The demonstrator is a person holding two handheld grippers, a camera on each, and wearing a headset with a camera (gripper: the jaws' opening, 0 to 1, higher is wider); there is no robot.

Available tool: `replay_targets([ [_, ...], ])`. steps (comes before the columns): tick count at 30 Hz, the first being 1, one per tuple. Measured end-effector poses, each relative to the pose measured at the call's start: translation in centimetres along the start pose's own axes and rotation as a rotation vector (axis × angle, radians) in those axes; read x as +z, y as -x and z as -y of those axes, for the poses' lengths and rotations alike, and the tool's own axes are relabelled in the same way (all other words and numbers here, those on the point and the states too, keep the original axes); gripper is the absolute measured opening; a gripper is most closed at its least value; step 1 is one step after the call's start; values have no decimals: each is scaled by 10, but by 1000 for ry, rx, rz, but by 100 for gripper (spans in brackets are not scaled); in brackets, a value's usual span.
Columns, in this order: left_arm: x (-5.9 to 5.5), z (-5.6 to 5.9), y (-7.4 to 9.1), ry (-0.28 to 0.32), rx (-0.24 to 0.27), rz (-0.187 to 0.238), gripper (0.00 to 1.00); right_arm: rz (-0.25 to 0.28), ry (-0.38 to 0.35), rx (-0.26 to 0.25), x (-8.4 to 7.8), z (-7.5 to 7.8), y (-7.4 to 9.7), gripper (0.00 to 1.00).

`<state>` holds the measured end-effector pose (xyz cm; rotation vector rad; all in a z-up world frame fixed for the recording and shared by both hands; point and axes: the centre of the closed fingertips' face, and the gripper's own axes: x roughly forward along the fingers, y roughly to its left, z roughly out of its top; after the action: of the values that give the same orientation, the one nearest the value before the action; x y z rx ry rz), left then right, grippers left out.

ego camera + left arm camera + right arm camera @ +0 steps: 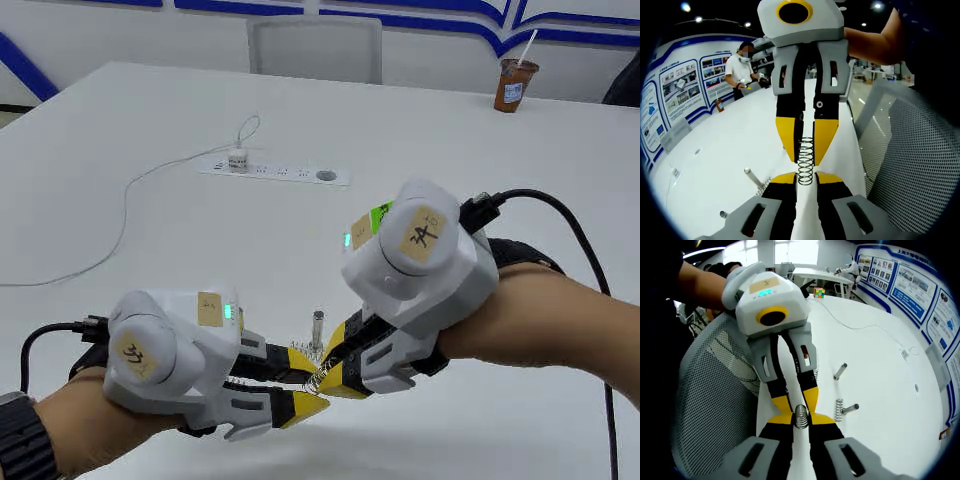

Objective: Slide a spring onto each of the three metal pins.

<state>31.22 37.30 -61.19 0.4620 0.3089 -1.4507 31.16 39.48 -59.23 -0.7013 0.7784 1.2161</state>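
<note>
The white worktop (420, 140) carried a power strip (275, 171), a trailing white cable (125, 215) and a drink cup (515, 85). A grey chair (315, 47) stood beyond it, before a blue-striped white wall (120, 30). Display boards (912, 280) lined another wall.

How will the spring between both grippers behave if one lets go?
Probably bendy: the spring is a thin open coil, held at its ends by the left gripper and right gripper. Likely light, apt to flick away or roll, being round.

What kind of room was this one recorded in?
Probably an office meeting or exhibition room: a large white table with a power strip, info boards on the walls, a mesh office chair.
</note>
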Motion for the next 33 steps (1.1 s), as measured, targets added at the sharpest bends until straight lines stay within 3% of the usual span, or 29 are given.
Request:
replay_targets([
  [17, -8, -12, 21, 64, 41, 13, 29, -50, -62, -51, -31, 26, 29, 12],
  [33, -28, -28, 55, 140, 162, 24, 37, -85, -108, -93, -54, 43, 48, 12],
])
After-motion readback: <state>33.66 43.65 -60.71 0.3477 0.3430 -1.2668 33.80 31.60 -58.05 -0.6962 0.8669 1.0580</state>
